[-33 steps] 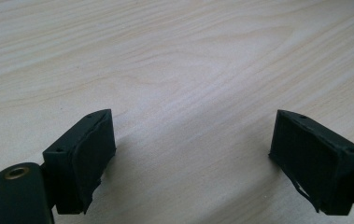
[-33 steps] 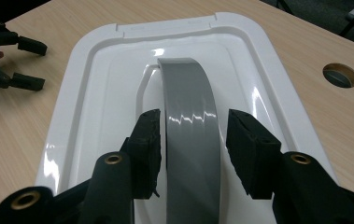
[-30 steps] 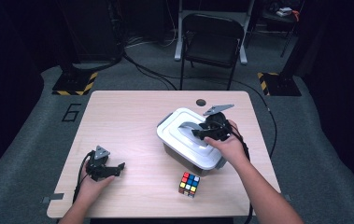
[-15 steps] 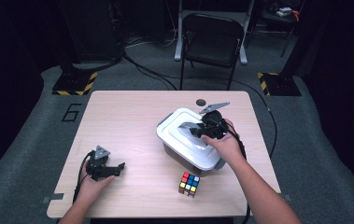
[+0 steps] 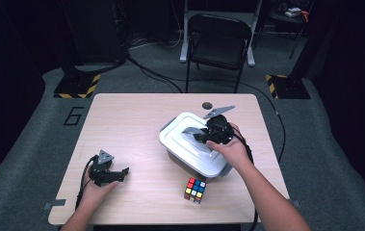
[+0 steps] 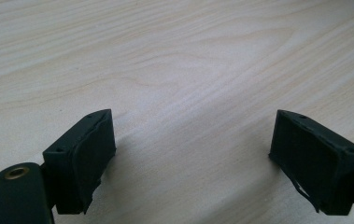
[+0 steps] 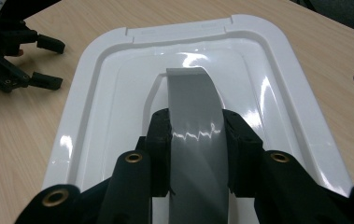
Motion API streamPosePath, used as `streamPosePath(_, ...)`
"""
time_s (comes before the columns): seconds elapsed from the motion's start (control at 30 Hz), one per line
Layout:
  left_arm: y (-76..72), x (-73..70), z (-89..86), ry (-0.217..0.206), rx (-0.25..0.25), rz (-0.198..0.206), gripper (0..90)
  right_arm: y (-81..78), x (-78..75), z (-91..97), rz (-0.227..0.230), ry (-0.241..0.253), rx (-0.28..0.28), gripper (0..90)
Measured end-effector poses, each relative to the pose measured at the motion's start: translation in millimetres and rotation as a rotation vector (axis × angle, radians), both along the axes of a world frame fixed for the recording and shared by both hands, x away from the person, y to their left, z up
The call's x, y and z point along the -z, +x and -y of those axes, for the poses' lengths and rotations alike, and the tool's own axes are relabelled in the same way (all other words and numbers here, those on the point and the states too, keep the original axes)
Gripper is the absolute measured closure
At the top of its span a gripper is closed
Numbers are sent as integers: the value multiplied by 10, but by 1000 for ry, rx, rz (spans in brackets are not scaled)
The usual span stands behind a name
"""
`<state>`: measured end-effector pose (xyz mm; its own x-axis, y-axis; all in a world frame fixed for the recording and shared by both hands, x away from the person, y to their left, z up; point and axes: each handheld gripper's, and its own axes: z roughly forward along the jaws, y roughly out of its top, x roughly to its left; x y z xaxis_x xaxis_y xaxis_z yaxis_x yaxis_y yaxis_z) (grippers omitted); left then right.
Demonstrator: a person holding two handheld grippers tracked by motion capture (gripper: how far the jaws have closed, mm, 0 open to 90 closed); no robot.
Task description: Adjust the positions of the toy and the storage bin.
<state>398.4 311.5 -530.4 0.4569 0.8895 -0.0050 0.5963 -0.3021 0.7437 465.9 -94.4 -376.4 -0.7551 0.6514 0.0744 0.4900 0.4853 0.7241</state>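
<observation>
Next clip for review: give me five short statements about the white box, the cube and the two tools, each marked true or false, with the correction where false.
1. The right tool is shut on the grey handle of the white box's lid. True.
2. The left tool holds the puzzle cube. False: its jaws stand open with bare table between them; the puzzle cube lies apart, in front of the white box.
3. The lid is off the box. False: it sits on the box.
4. The left tool rests near the table's front left corner in the high view. True.
5. A folding chair stands beyond the table. True.
</observation>
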Motion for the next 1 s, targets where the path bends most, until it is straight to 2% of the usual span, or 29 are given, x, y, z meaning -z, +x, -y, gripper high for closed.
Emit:
streamPosePath(0.27,-1,0,1,-1,-1,-2,138,8,0,-3,-5,-2,21,669)
streamPosePath(0.43,-1,0,1,-1,-1,-2,138,19,-2,3,6,-5,10,669)
streamPosePath(0.57,-1,0,1,-2,-2,-1,138,4,-36,-13,18,-21,10,668)
streamPosePath(0.67,-1,0,2,-2,-2,-1,138,-3,-70,-16,32,-14,6,668)
streamPosePath(0.77,-1,0,1,0,-1,-1,138,-16,-95,-18,37,-29,12,668)
streamPosePath(1.0,-1,-1,0,0,-1,-2,138,-39,-166,-1,45,-28,13,668)
